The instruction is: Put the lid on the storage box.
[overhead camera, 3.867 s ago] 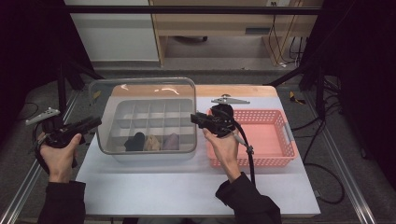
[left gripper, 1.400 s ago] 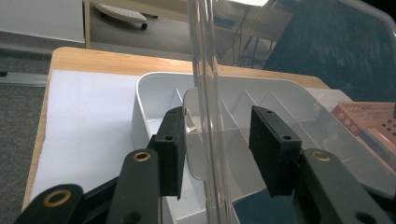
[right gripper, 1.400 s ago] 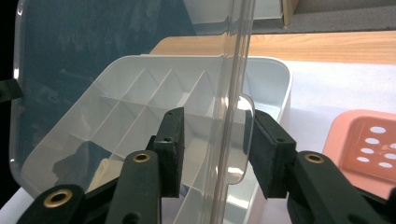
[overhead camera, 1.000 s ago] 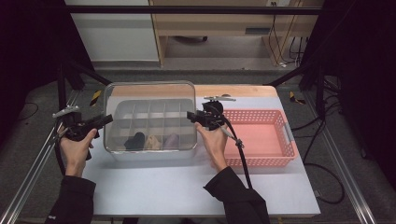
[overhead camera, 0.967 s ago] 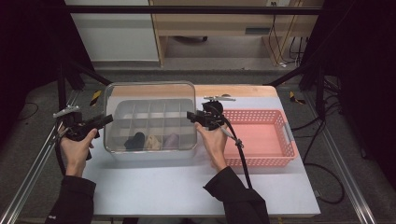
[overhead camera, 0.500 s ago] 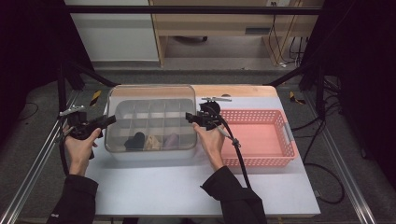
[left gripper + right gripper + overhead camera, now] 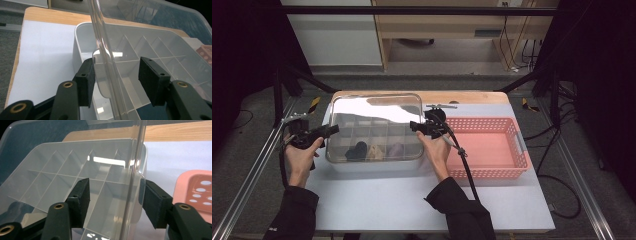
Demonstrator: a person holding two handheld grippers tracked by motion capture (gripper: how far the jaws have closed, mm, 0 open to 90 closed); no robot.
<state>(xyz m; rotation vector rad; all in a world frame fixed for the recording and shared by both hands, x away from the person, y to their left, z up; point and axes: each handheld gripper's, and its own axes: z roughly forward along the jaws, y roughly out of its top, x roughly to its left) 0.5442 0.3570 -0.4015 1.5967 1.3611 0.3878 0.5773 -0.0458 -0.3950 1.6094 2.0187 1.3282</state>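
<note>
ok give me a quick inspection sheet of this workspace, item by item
surface: white table top with a wooden strip along its far edge.
job's things: clear lid on the clear divided box; dark and tan items in its near compartments.
clutter: pink basket right of the box.
grippers: left gripper and right gripper each straddle a lid edge; jaws have just been opening, pads apart from the lid.
cables: black cable trails from the right gripper; more on the floor at right.
surroundings: dark curtains, wooden furniture behind, metal frame rails.
</note>
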